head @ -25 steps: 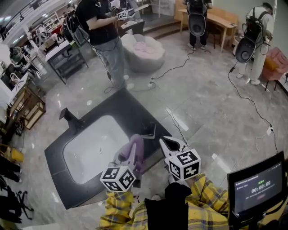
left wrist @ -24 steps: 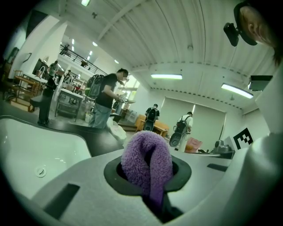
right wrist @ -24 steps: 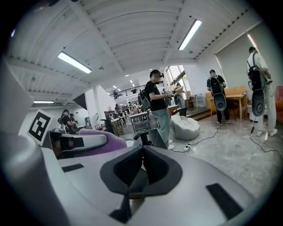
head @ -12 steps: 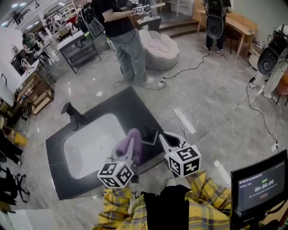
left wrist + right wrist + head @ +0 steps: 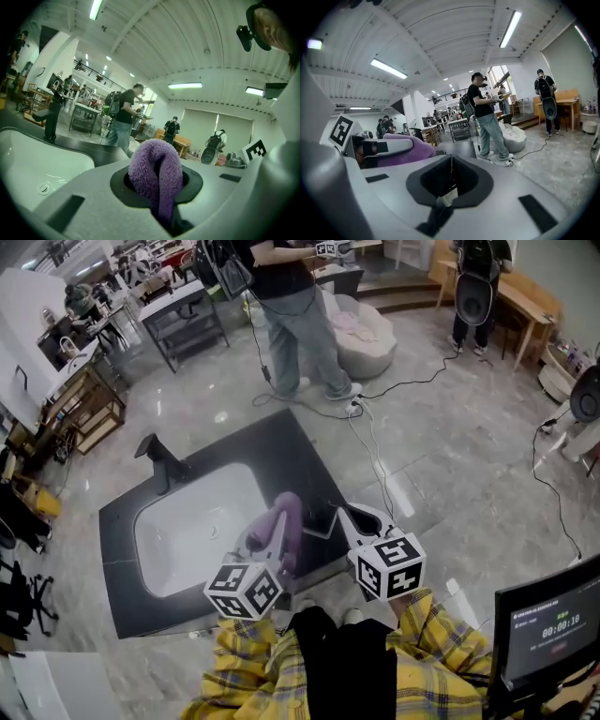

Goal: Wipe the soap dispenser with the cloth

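Observation:
My left gripper (image 5: 274, 532) (image 5: 160, 197) is shut on a folded purple fleece cloth (image 5: 287, 517) (image 5: 156, 169), which sticks up from its jaws over the near right rim of the white basin (image 5: 192, 526). My right gripper (image 5: 345, 515) (image 5: 449, 180) is shut with nothing in it, just right of the cloth. A small black squarish object (image 5: 317, 517) lies on the dark counter (image 5: 281, 456) between the two gripper tips. A tall black fixture with a spout (image 5: 156, 457) (image 5: 50, 120) stands at the basin's far left corner, well away from both grippers.
A person (image 5: 286, 296) stands on the floor beyond the counter with grippers in hand, next to a pale beanbag (image 5: 364, 334). Cables (image 5: 375, 460) trail across the floor right of the counter. A monitor (image 5: 548, 629) stands at my lower right. Shelves and tables line the left.
Both grippers have drifted a little across the counter's near edge as the head view swung. The cloth stays pinched in the left gripper, and the right stays shut.

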Tool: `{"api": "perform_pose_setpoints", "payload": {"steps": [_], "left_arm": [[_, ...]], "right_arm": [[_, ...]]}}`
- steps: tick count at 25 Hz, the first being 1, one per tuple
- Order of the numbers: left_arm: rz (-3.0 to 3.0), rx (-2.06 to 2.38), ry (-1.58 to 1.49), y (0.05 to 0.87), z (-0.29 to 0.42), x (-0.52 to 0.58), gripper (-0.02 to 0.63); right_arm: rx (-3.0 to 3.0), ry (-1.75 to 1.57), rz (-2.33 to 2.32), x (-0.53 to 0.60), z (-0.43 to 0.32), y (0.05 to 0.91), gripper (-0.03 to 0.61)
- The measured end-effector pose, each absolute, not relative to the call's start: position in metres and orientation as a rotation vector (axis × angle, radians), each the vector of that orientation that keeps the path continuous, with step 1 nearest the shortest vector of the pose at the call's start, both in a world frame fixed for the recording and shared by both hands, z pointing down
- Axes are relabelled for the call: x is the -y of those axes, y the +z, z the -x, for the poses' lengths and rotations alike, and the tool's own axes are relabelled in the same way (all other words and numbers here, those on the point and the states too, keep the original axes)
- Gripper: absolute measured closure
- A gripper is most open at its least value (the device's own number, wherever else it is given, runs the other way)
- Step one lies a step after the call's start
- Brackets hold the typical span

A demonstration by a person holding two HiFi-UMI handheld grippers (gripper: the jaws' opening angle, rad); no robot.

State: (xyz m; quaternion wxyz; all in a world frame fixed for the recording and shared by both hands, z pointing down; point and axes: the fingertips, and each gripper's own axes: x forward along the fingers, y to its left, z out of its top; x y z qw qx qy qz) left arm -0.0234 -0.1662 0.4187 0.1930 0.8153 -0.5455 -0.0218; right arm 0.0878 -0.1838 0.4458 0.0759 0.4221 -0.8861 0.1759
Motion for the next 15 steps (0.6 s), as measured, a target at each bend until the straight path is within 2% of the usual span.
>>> {"api": "perform_pose_setpoints", "payload": {"steps": [15], "left_arm": [[-2.43, 1.309, 0.047, 0.42, 0.02, 0.207, 0.571]], "right_arm": [[2.592, 0.574, -1.38, 0.212, -0.076, 0.448, 0.572]]}}
